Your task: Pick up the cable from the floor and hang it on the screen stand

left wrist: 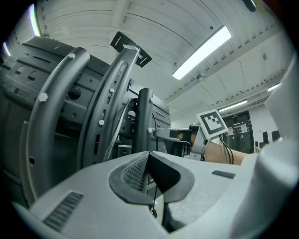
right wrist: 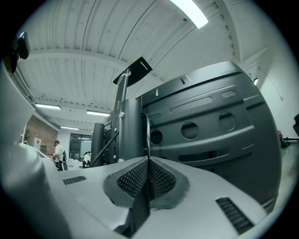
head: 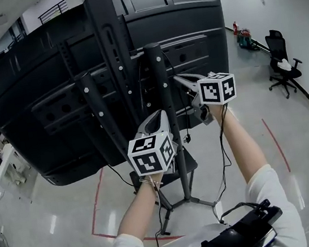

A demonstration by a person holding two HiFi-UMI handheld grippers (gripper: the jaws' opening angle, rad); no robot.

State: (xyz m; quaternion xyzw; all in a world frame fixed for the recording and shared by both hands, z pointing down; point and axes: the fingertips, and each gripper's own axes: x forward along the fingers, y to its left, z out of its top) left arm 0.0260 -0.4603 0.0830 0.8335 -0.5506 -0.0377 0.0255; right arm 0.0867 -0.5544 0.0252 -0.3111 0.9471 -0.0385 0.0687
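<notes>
Right gripper pinches cable just beside stand post.

White sleeves, black-and-white marker cubes

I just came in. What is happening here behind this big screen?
A person holds tongs in each hand behind the screen, close to its stand. The left tongs are shut on a thin black cable, whose end hangs below them. The right tongs are also shut on a thin cable, which rises beside the stand. Whether it already hangs there is unclear.
</notes>
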